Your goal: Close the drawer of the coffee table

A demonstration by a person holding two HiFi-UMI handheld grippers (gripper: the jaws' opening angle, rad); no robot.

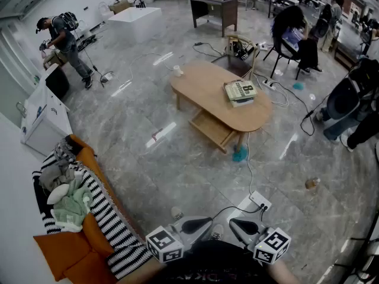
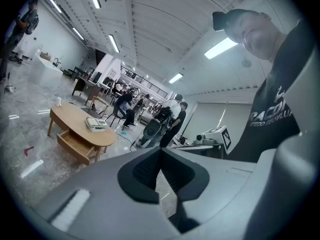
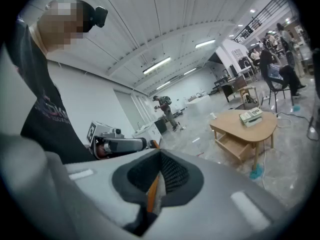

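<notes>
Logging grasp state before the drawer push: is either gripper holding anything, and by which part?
Nothing is held. The left gripper and right gripper are both shut and empty, well away from the open drawer.

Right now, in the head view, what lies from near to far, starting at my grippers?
The left gripper and right gripper → power strip → blue cloth → open drawer → books → cup → dark desk.

Head view looks steeply down; both gripper views look outward, low; all three share the distant coffee table (image 1: 204,84) (image 2: 70,115) (image 3: 232,125).
</notes>
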